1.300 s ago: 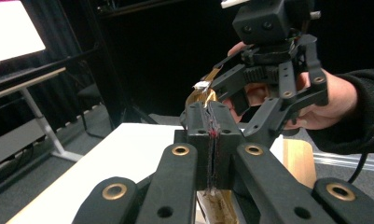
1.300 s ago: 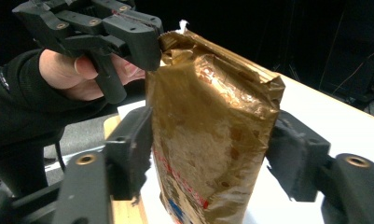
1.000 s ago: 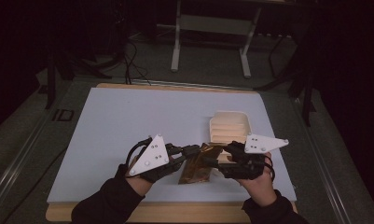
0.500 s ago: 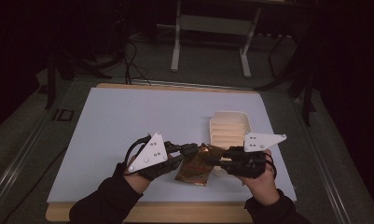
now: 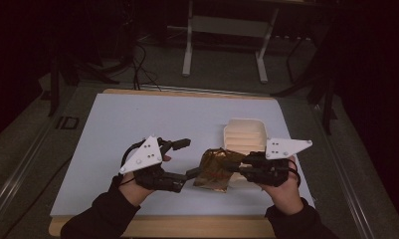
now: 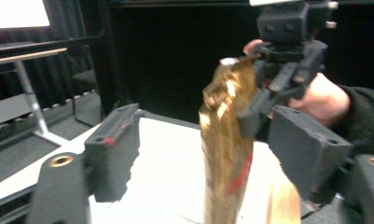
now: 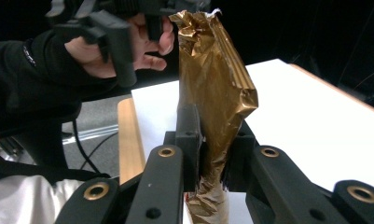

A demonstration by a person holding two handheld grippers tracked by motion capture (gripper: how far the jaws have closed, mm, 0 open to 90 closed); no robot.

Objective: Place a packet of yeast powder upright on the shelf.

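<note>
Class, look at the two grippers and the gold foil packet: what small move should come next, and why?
Probably close the left gripper on the gold foil packet. The right gripper already clamps one end of it, holding it off the white table, while the left jaws stand open on either side of the other end, so both ends would then be held.

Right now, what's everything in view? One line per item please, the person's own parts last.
Foil packet: one, gold-brown, crinkled, held up between the two grippers.
Ridged tray: one, cream, on the white mat, just beyond the packet.
Mat: one, white, covering the wooden table.
Metal stand: one, pale grey, on the floor beyond the table.
Right gripper: black, jaws shut on the packet.
Left gripper: black, jaws open around the packet.
Hands: two, dark sleeves.
</note>
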